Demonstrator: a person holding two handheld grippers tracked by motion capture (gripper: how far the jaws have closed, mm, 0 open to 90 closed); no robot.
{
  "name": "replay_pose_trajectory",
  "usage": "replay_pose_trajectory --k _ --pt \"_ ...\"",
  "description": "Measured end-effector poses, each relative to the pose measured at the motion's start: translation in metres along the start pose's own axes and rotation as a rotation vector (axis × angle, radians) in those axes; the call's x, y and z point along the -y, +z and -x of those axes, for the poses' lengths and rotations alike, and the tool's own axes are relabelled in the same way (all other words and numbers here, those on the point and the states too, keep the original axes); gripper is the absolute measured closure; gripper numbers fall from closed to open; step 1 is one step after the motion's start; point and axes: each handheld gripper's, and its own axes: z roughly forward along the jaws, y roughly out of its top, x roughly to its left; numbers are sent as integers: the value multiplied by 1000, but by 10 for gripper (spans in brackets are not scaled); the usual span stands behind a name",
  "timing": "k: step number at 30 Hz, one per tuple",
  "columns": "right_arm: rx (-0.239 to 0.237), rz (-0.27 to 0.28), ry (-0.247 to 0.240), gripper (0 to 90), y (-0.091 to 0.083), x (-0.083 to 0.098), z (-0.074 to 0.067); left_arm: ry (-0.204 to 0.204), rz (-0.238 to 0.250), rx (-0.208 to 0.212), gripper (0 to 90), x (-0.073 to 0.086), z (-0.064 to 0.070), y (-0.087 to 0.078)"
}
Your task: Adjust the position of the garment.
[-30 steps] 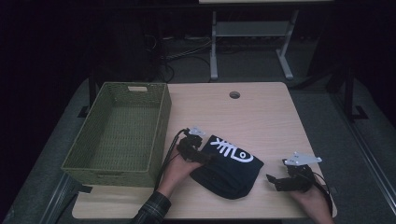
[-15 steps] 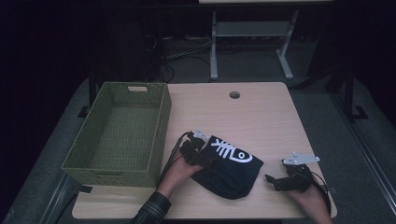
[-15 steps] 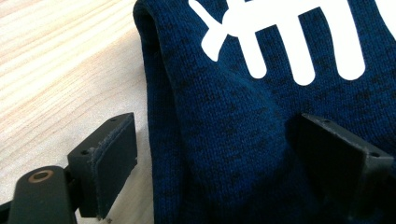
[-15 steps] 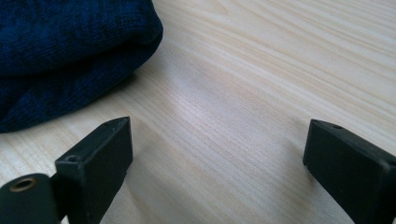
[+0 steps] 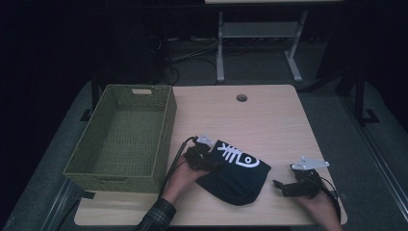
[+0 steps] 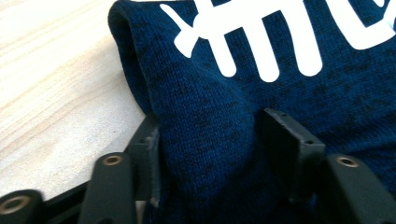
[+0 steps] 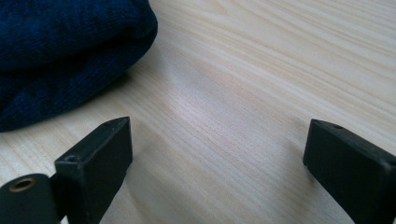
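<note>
Left claw [image 5: 211,161] is seen at the left edge of a dark navy knitted garment with a white fish-skeleton print [image 5: 235,173], and its black jaws have just been closing; in the left gripper view a raised fold of the navy knit [image 6: 205,140] is pinched between the two pads, so the cloth is gripped. Right claw [image 5: 284,187] is held low over the light wooden tabletop [image 5: 269,120] near its front right corner, apart from the garment, and its jaws are spread wide with only bare wood between them in the right gripper view. From that view the rounded edge of the garment [image 7: 70,51] is seen lying to the upper left of the jaws. The garment is laid bunched on the tabletop near the front edge, between the two hands. A green woven rectangular basket [image 5: 120,139] is placed at the left side of the tabletop, just beside the left hand [image 5: 185,175].
</note>
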Motion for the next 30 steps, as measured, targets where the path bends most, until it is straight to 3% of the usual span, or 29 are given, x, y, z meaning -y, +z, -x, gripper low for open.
replay_pose_trajectory --k 7,14,22,30 --pt "0 0 0 78 0 0 0 -11 -21 13 575 -2 2 0" --pt "-1 0 0 78 0 0 0 -54 -25 46 688 -3 -2 0" --pt "0 0 0 78 0 0 0 -71 -16 61 718 -5 0 -8" --pt "-1 0 0 78 0 0 0 -57 2 59 718 -12 7 -19"
